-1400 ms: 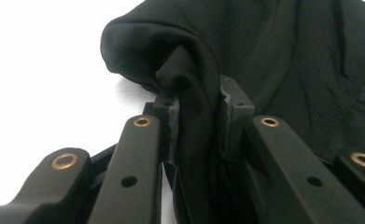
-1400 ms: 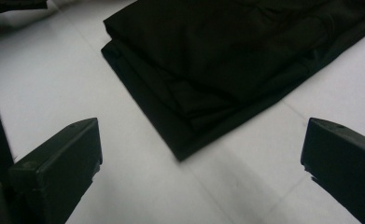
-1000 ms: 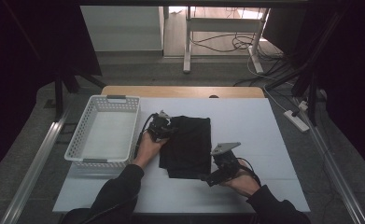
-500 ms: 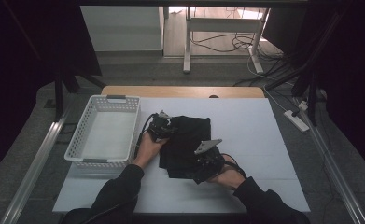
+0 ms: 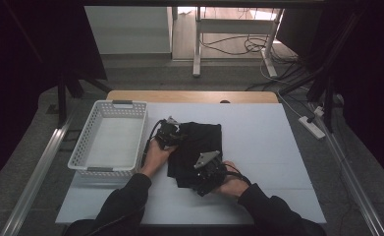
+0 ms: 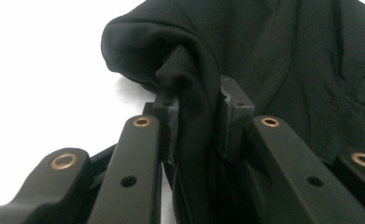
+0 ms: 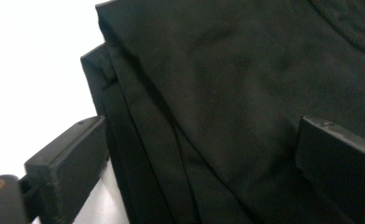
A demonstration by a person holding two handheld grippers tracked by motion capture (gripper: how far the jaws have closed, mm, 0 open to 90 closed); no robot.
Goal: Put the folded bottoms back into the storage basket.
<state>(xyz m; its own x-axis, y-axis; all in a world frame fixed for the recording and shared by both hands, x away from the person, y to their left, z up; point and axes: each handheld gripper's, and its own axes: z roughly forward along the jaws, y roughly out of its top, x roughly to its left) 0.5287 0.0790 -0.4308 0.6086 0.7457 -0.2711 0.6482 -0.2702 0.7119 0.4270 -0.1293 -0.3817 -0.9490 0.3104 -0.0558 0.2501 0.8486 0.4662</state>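
A person sits at a white table (image 5: 278, 147) and holds a gripper in each hand. A folded black cloth (image 5: 199, 147) lies on the table between the two grippers.

The left gripper (image 5: 172, 137) rests at the cloth's far left corner. In the left gripper view its jaws are clamped on a raised fold of the cloth (image 6: 194, 93); the fabric is bunched up between the two pads, and the rest of the cloth spreads away ahead and to the right of the jaws. White table shows to the left of them.

The right gripper (image 5: 204, 179) sits at the cloth's near edge, close to the person. In the right gripper view its jaws stand wide apart and have just been closing a little. The stacked layers of the cloth's (image 7: 227, 107) edge lie between the two jaws, but the pads do not press on them. White table shows beyond the left jaw.

A white basket (image 5: 89, 152) stands on the table just to the left of the left gripper, apart from the cloth.
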